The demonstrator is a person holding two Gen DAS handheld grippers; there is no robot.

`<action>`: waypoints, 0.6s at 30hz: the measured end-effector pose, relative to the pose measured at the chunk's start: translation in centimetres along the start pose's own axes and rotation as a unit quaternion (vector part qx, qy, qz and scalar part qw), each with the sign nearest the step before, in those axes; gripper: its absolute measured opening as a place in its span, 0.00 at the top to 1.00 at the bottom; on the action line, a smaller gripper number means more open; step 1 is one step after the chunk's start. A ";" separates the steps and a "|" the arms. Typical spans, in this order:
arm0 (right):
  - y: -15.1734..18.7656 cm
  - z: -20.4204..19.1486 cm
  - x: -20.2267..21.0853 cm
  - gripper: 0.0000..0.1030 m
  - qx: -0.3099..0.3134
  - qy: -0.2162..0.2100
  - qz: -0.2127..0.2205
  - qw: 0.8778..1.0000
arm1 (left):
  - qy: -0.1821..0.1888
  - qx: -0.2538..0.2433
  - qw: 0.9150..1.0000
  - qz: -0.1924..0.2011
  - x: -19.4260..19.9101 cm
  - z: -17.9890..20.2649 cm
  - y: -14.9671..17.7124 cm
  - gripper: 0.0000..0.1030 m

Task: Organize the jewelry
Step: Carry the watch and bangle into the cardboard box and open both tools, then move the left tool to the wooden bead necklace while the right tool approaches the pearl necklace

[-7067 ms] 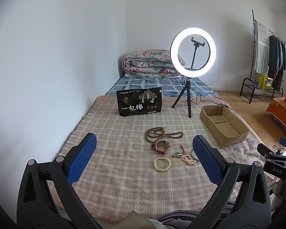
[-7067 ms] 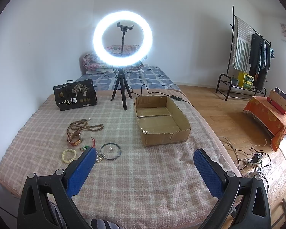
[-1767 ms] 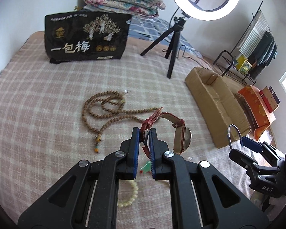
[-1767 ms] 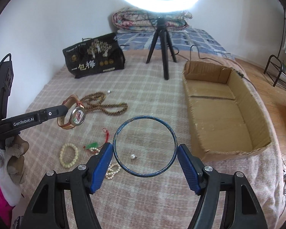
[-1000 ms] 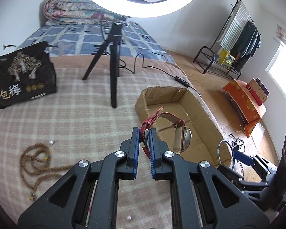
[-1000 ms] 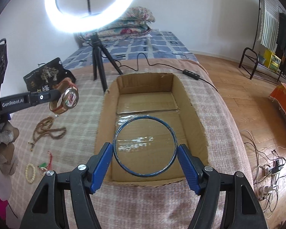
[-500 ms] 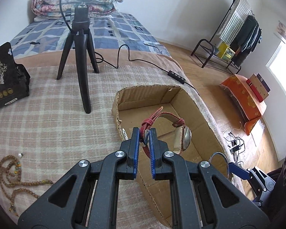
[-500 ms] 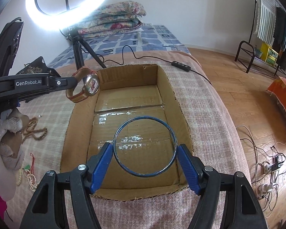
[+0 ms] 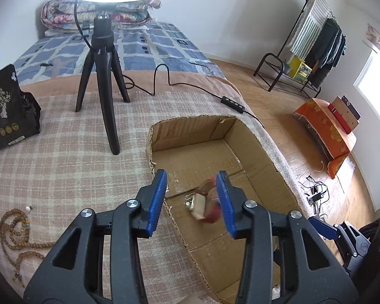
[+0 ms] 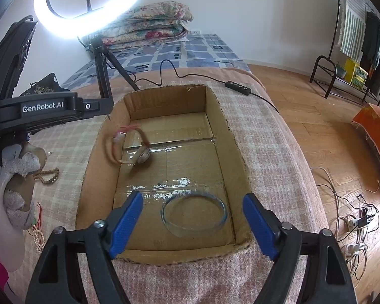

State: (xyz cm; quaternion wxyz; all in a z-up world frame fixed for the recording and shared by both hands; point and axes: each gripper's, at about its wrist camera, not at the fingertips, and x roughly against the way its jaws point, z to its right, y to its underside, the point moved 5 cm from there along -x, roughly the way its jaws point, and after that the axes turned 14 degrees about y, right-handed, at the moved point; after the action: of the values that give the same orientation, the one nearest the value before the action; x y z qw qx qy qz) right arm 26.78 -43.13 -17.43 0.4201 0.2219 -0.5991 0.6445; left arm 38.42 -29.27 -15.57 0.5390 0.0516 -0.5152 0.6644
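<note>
An open cardboard box (image 10: 230,136) lies on the plaid blanket; it also shows in the left wrist view (image 9: 263,149). My left gripper (image 9: 191,201) is open above the box's left wall. The red-strapped watch (image 9: 202,204) is blurred below it, inside the box; in the right wrist view the watch (image 10: 136,149) is at the box's left side. My right gripper (image 10: 190,223) is open over the near end of the box. The blue bangle (image 10: 193,214) is blurred, at the box floor between its fingers.
A ring light tripod (image 9: 103,81) stands left of the box, its cable (image 9: 190,86) running behind it. A black bag (image 9: 5,111) stands at far left. A brown bead necklace (image 9: 15,230) and other beads (image 10: 38,230) lie on the blanket left of the box.
Both grippers have opened. The watch has left the left gripper and the bangle has left the right gripper; both are now down in the box.
</note>
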 end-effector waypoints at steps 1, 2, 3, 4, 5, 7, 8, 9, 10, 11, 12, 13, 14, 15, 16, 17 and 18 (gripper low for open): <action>0.1 -0.1 0.2 0.18 0.001 -0.001 0.000 1.000 | 0.000 -0.003 1.000 -0.001 0.2 0.1 0.0 0.60; 0.1 -0.3 0.3 0.18 0.002 -0.001 0.001 1.000 | 0.000 -0.004 1.000 -0.001 0.4 0.2 0.0 0.60; 0.1 -0.4 0.5 0.18 0.002 -0.001 0.002 1.000 | -0.001 -0.004 1.000 0.001 0.7 0.2 0.1 0.60; 0.1 -0.6 0.7 0.18 0.003 -0.001 0.003 1.000 | -0.001 -0.004 1.000 0.003 1.1 0.3 0.1 0.60; 0.2 -0.7 1.0 0.18 0.003 -0.001 0.003 1.000 | -0.001 -0.004 1.000 0.004 1.3 0.2 0.1 0.60; 0.2 -0.9 1.4 0.18 0.003 -0.003 0.006 1.000 | -0.001 -0.005 1.000 0.006 2.1 0.2 0.2 0.60; 0.2 -1.1 1.7 0.18 0.004 -0.003 0.007 1.000 | -0.002 -0.006 1.000 0.008 2.6 0.1 0.2 0.60; 0.2 -1.2 2.0 0.18 0.005 -0.003 0.008 1.000 | -0.003 -0.006 1.000 0.010 2.9 0.1 0.2 0.60; 0.2 -1.3 2.4 0.18 0.005 -0.003 0.010 1.000 | -0.004 -0.006 1.000 0.012 3.5 0.0 0.2 0.60; 0.2 -1.4 2.7 0.18 0.005 -0.003 0.011 1.000 | -0.004 -0.005 1.000 0.014 3.9 0.0 0.2 0.60; 0.2 -1.5 3.1 0.18 0.005 -0.004 0.013 1.000 | -0.005 -0.006 1.000 0.016 4.5 -0.1 0.2 0.60; 0.2 -1.6 3.5 0.18 0.005 -0.004 0.015 1.000 | -0.006 -0.008 1.000 0.019 5.1 -0.1 0.2 0.60; 0.3 -1.6 3.9 0.18 0.004 -0.005 0.016 1.000 | -0.009 -0.011 1.000 0.021 5.7 -0.2 0.2 0.60; 0.3 -1.7 4.2 0.18 0.004 -0.006 0.018 1.000 | -0.012 -0.015 1.000 0.024 6.3 -0.2 0.3 0.60; 0.3 -1.8 4.8 0.18 0.003 -0.008 0.020 1.000 | -0.015 -0.018 0.999 0.028 7.1 -0.2 0.3 0.60; 0.3 -1.9 5.2 0.18 0.003 -0.010 0.023 1.000 | -0.018 -0.021 0.999 0.032 8.0 -0.4 0.3 0.60; 0.3 -2.0 5.7 0.18 0.004 -0.011 0.026 1.000 | -0.019 -0.023 0.999 0.036 8.7 -0.4 0.3 0.60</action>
State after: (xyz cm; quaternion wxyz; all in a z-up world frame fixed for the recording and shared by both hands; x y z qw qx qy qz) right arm 23.87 -39.60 -13.50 0.3956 0.2154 -0.6067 0.6550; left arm 34.79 -23.15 -10.53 0.5060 0.0329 -0.5419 0.6702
